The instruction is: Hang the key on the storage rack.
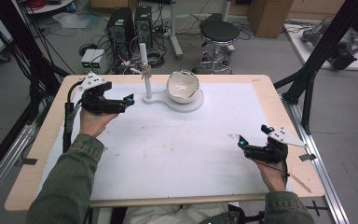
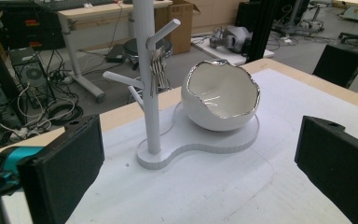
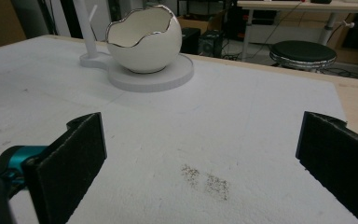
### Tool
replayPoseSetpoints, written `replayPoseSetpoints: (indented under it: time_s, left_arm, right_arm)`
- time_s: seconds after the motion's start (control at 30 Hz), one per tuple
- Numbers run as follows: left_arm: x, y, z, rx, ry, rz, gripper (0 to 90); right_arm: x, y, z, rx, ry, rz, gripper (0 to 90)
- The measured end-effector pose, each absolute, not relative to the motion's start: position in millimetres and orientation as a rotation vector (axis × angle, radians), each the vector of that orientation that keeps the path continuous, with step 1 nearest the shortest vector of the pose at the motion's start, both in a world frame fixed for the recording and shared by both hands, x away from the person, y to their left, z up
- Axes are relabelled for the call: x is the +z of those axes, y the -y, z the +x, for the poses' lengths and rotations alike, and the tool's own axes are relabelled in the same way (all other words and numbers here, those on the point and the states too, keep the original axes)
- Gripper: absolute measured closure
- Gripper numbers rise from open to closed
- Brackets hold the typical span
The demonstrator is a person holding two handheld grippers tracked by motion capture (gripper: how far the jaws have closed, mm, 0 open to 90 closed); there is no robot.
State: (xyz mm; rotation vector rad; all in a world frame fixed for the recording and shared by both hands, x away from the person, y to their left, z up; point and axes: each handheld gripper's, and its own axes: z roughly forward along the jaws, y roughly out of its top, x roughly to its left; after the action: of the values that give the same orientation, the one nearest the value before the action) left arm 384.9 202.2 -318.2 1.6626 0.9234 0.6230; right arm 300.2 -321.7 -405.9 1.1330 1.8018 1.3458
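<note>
Jaws stand wide and empty on both the left gripper (image 1: 129,100) at upper left and the right gripper (image 1: 240,142) at lower right; the white stand (image 2: 150,93) with hanging keys (image 2: 157,70) and egg-shaped bowl (image 1: 182,86) sits at upper centre of the table (image 1: 168,154), just beside the left gripper

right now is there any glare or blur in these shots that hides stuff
Left gripper view: bright glare streaks along the silver rim of the white egg-shaped bowl, and the metal bits hanging on the white branched stand are too soft to identify. Right gripper view: sharp, brown specks clear. High view: grainy, even lighting.
</note>
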Motion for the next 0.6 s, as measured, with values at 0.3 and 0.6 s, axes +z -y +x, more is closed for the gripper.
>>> replayPoseSetpoints:
  time_s: [0.3, 0.6]
  left_arm:
    - [-328, -214, 374, 0.601, -0.936, 1.644, 1.7]
    - [-327, -220, 360, 0.599, -0.904, 1.647, 1.7]
  right_arm:
    - [-406, 321, 301, 1.351, -1.802, 1.136, 0.5]
    - [-406, 319, 301, 1.347, -1.807, 1.126, 0.6]
